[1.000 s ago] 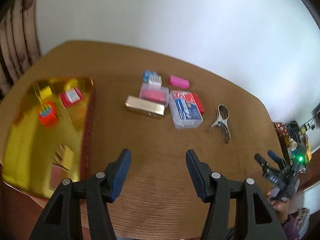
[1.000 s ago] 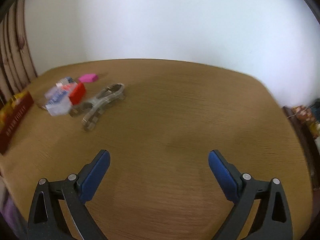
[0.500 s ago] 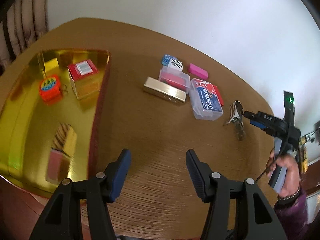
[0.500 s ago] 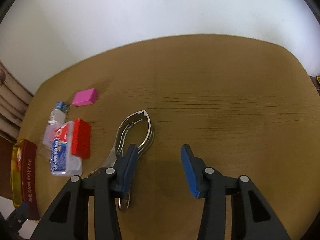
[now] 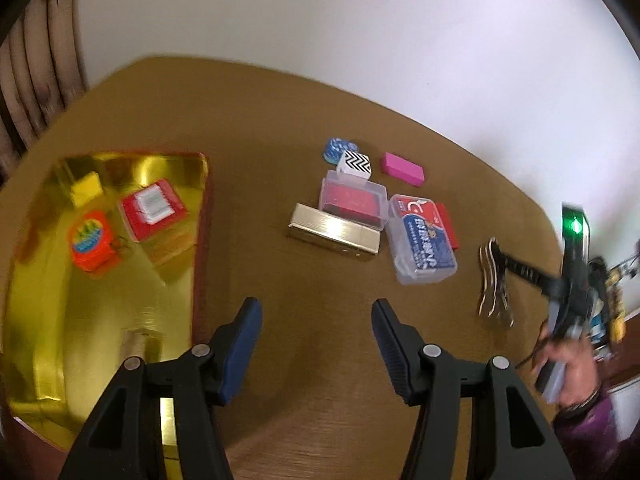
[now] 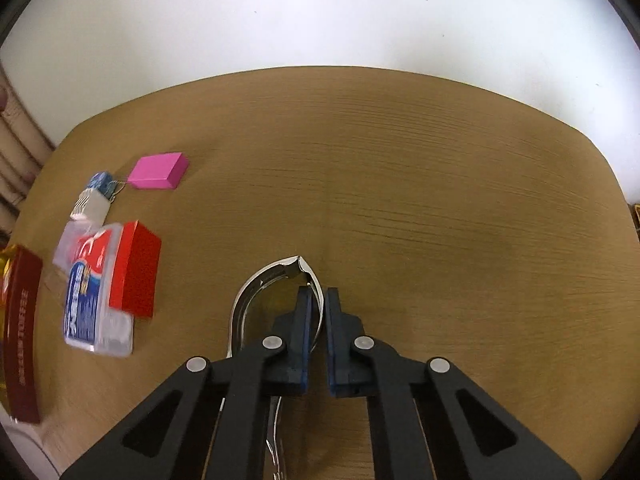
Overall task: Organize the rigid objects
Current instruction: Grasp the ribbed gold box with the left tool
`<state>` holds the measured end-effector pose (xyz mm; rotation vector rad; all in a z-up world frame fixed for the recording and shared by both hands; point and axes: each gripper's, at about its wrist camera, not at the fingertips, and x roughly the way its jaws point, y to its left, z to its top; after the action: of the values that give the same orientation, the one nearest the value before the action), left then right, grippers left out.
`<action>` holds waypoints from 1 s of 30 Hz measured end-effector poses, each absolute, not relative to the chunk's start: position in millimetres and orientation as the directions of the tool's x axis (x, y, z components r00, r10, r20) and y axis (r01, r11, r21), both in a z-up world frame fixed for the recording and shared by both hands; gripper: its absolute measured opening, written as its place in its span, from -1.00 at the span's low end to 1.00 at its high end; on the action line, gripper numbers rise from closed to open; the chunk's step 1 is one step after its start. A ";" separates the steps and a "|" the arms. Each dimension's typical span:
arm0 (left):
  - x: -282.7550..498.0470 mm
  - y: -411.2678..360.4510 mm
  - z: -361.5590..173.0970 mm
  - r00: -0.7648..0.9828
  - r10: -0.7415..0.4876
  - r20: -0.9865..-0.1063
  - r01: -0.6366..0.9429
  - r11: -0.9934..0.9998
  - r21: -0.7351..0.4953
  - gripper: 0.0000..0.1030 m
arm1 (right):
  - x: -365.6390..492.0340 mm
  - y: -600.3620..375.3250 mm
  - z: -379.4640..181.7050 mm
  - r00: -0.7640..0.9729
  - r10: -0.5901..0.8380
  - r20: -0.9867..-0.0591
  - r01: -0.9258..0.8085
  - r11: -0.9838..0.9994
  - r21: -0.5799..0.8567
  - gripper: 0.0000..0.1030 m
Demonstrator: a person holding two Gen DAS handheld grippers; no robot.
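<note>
Silver metal nippers [image 6: 256,292] lie on the wooden table [image 6: 440,200]. My right gripper [image 6: 318,292] is shut on their right-hand arm, and the pads pinch it just behind the tip. The left wrist view shows the same nippers [image 5: 492,284] at the far right, with the right gripper's dark fingers [image 5: 520,270] on them and a person's hand [image 5: 568,368] behind. My left gripper [image 5: 316,308] hangs open over bare table, with nothing between its pads. It sits just right of the gold tray [image 5: 100,320].
The tray holds an orange tape measure [image 5: 90,240], a red box [image 5: 154,208] and a yellow cube [image 5: 86,188]. Mid-table lie a gold box [image 5: 334,234], two clear cases [image 5: 422,240], a pink block [image 5: 402,168] and a zigzag cube [image 5: 354,164].
My right gripper swung over to the nippers, came down on them and shut on one arm. The left gripper drifted a little and stayed open.
</note>
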<state>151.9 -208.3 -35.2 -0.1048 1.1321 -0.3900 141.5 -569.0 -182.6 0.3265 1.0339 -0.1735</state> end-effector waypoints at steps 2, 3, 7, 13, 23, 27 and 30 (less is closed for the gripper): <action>164.3 -209.9 -42.3 0.303 -0.407 -0.862 0.199 0.911 -0.361 0.13 | 129.5 -573.3 -183.5 0.515 0.004 -0.857 0.287 0.941 0.177 -0.91; 169.8 -209.9 -46.2 0.281 -0.436 -0.855 0.161 0.900 -0.406 0.13 | 121.9 -576.3 -184.6 0.522 -0.002 -0.853 0.287 0.942 0.174 -0.91; 191.9 -221.3 -59.4 0.240 -0.470 -0.850 0.048 0.880 -0.473 0.13 | 106.1 -580.2 -190.2 0.549 0.002 -0.836 0.276 0.944 0.183 -0.91; 220.2 -236.8 -76.1 0.220 -0.460 -0.860 -0.076 0.871 -0.485 0.13 | 99.1 -582.5 -196.0 0.575 0.023 -0.818 0.260 0.943 0.209 -0.90; 244.2 -246.4 -92.0 0.194 -0.378 -0.905 -0.197 0.889 -0.414 0.13 | 78.0 -619.8 -184.2 0.604 0.090 -0.792 0.232 0.931 0.283 -0.89; 245.0 -252.4 -98.5 0.170 -0.317 -0.933 -0.230 0.908 -0.351 0.13 | 70.2 -628.6 -182.9 0.610 0.116 -0.784 0.228 0.922 0.314 -0.91; 241.4 -248.2 -96.7 0.190 -0.289 -0.938 -0.264 0.905 -0.333 0.13 | 68.0 -631.5 -184.1 0.614 0.131 -0.778 0.225 0.916 0.331 -0.92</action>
<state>241.4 -248.2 -96.7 -0.4769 1.3958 -0.0185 68.0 -631.5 -184.1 0.4232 0.9151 -0.0563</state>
